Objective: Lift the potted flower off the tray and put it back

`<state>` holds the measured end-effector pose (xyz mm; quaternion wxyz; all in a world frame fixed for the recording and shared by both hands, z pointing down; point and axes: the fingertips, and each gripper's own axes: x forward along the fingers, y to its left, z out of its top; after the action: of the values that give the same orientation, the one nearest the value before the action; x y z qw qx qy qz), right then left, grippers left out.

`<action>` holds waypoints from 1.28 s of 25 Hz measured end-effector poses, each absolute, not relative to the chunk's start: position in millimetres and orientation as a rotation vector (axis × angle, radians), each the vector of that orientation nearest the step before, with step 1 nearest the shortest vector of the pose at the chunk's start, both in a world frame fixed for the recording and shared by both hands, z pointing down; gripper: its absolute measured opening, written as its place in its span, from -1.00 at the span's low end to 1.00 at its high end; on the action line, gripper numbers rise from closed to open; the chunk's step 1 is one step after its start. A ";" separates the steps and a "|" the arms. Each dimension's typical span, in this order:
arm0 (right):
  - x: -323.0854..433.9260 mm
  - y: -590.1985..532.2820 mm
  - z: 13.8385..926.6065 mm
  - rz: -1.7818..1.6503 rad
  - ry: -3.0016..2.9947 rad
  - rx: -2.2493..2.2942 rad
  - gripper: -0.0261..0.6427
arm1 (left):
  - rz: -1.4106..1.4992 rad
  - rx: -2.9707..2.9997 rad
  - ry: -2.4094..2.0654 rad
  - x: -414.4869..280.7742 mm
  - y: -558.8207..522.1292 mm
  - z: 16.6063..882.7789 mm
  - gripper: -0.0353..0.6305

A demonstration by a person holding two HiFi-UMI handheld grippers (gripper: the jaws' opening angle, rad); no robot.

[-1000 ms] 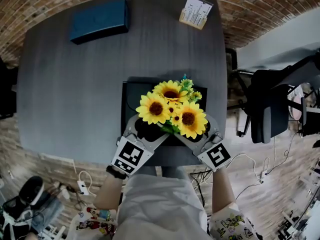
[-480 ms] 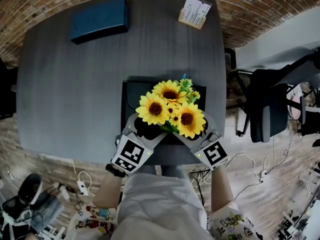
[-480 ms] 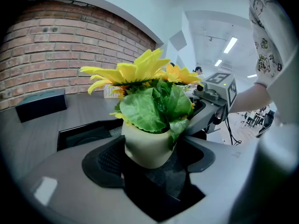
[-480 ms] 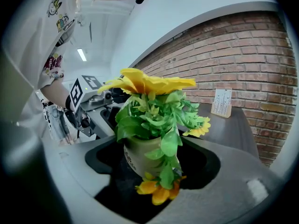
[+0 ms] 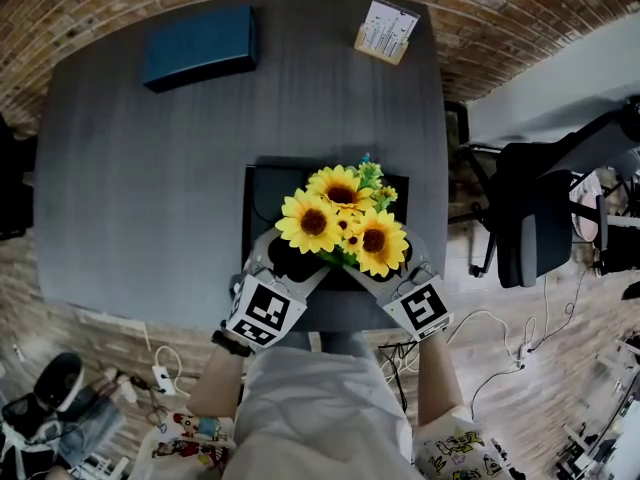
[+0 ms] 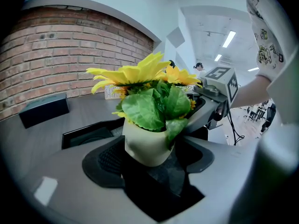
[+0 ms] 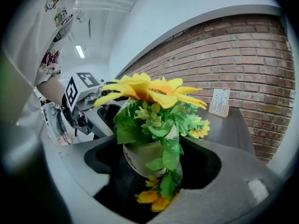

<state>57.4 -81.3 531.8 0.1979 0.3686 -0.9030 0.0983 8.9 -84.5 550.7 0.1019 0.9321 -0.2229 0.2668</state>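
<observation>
Tabletop tray (image 5: 262, 190); jaws wide around potted flower (image 5: 344, 218)

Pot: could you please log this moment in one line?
pot: at tray, lift unclear | left gripper: open, round pot | right gripper: open, round pot

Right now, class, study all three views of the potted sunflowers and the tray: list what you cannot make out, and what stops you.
Head view: the sunflowers hide the pot.
Left gripper view: the pot's base is lost in dark shadow, so whether it rests on the tray cannot be told.
Head view: the card stand's print is too small to read.
</observation>
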 end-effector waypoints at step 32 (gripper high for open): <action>89.8 -70.8 430.3 0.205 -2.613 1.203 0.45 | 0.562 2.842 -0.911 -20.8 -89.0 443.1 0.32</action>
<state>89.8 -70.8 430.3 0.1288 0.4136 -0.8985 0.0704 -20.8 -89.0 443.1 0.0523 0.9345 -0.2997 0.1848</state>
